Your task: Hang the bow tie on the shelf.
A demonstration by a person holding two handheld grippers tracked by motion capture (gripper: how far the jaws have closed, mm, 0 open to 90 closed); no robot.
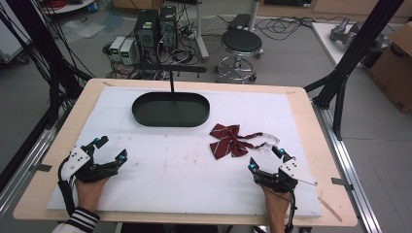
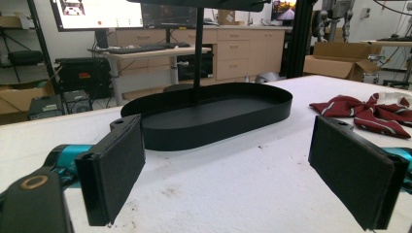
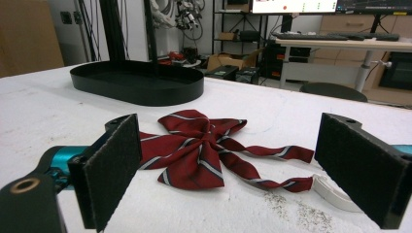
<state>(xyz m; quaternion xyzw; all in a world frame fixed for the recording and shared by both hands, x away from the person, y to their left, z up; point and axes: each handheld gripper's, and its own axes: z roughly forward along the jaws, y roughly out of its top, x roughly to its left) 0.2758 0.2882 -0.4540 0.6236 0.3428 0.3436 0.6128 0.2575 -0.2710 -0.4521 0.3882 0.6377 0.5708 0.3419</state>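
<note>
We find both claws, left (image 1: 111, 148) and right (image 1: 265, 159), spread wide and empty on the white-covered counter (image 1: 160, 170). A dark red striped fabric bow tie (image 1: 229, 141) lies just ahead of the right claw. An empty black oval tray (image 1: 171, 109) sits farther back.

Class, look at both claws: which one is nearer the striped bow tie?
The right claw: the red bow tie lies just ahead of it, while the left claw sits across the table.

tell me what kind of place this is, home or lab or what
Most likely a robotics or data-collection lab, not a home. Desktop computers sit on the floor amid tangled cables, black frame struts flank the table, and monitors stand on a desk behind.
</note>
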